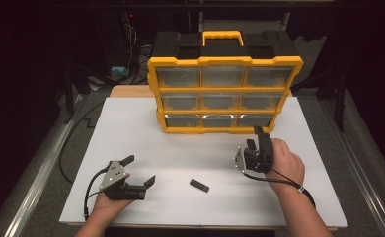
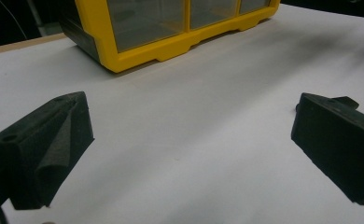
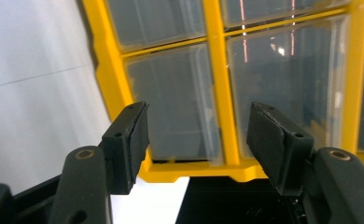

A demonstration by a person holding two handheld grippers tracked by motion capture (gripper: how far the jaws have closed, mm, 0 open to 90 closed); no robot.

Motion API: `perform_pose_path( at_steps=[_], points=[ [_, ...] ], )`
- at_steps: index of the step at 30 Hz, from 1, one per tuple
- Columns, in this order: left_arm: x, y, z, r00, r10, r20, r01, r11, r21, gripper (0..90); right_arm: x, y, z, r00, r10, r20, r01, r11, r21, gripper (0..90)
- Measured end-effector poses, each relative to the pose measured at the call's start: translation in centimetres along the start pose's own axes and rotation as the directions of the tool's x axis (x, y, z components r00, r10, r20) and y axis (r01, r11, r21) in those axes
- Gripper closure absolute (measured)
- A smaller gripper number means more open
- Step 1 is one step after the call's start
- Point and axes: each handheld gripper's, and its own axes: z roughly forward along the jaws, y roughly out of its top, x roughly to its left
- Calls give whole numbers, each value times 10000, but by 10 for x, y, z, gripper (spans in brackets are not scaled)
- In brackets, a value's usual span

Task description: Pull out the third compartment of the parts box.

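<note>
Nearest, left gripper (image 1: 140,171): held low over the front-left of the white table (image 1: 131,128), jaws spread wide with nothing between them; its own view looks across bare tabletop toward the organiser's lower corner.

Next, small black piece (image 1: 199,185): lies flat on the table between the two hands, apart from both grippers, untouched.

Then, right gripper (image 1: 255,137): held by the right hand (image 1: 285,163) at centre-right, pointing toward the case, jaws about half open and empty. In the right gripper view the pads (image 3: 129,140) frame the lower windowed compartments, with a yellow divider between them.

Farthest, yellow-and-black organiser case (image 1: 224,94): stands upright on its edge at the back of the table, nine clear-lidded compartments facing the person, yellow carry handle (image 1: 222,36) on top, two black latches (image 1: 188,42) beside it.

Handling note, as a judgement: the right gripper appears to be approaching the case. For a sound step, line the jaws square to a rim or latch before closing, keep the approach slow so the upright case does not tip backward, and bring the left gripper up to steady the frame.
</note>
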Motion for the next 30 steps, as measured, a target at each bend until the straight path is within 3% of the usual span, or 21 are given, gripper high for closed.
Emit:
perform_pose_path(
  at_steps=[7, 9, 17, 30],
  points=[
    [0, 0, 0, 10000, 18, 62, -18, 10000, 0, 2, -10, 2, -1, 9996, 183, 208, -182, 9998, -43, 403],
    [0, 0, 0, 10000, 19, 83, -19, 10000, 2, 2, -18, 4, -2, 9993, -20, 372, 24, 9999, -103, 406],
    [-1, 0, 0, 10000, 23, 96, -23, 10000, -20, 2, -36, 8, -4, 9974, -89, 712, 109, 9995, -281, 412],
    [-1, 0, -1, 9999, 42, 99, -41, 10000, -12, 2, -66, 13, -5, 9929, 9, 1187, 40, 9991, -417, 440]
  ],
)
